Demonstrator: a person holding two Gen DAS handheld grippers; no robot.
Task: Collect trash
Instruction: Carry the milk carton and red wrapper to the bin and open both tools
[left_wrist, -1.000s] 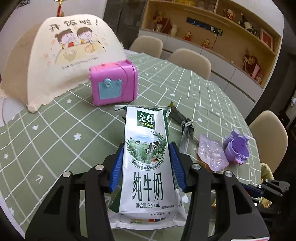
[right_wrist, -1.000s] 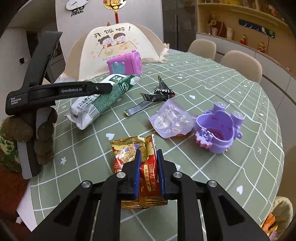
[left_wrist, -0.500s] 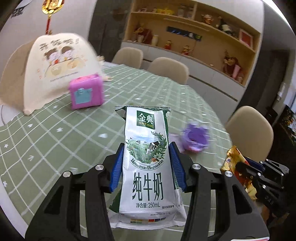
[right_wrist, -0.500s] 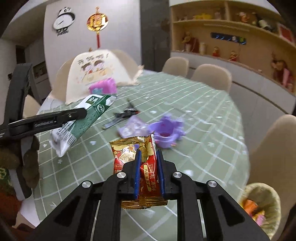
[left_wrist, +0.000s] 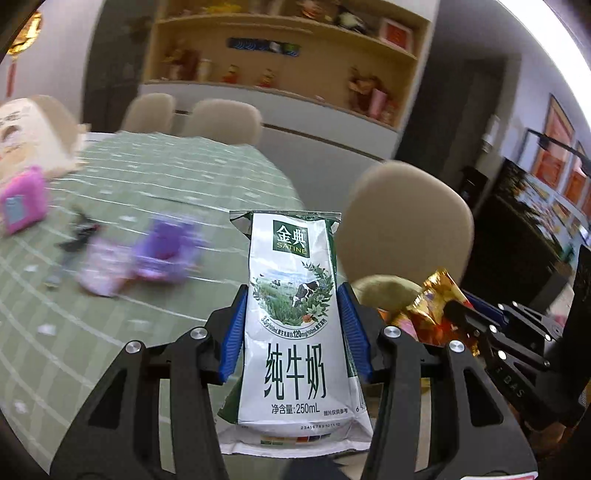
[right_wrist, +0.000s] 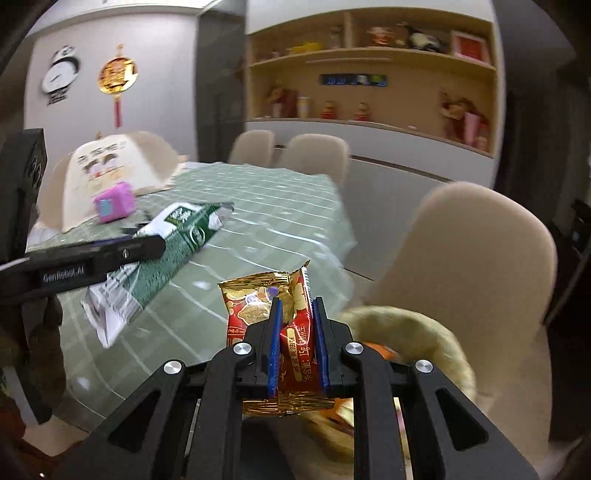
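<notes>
Trash rides clamped in both your fingers, milk pouch left, snack wrapper right, held past the tabletop edge above the basket for dropping.

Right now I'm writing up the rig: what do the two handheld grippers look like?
Both match: the left gripper and right gripper have black angular linkage frames with silver pivot screws and ribbed blue pads. The right wrist view shows white "GenRobot.AI" lettering on the left one's side.
</notes>
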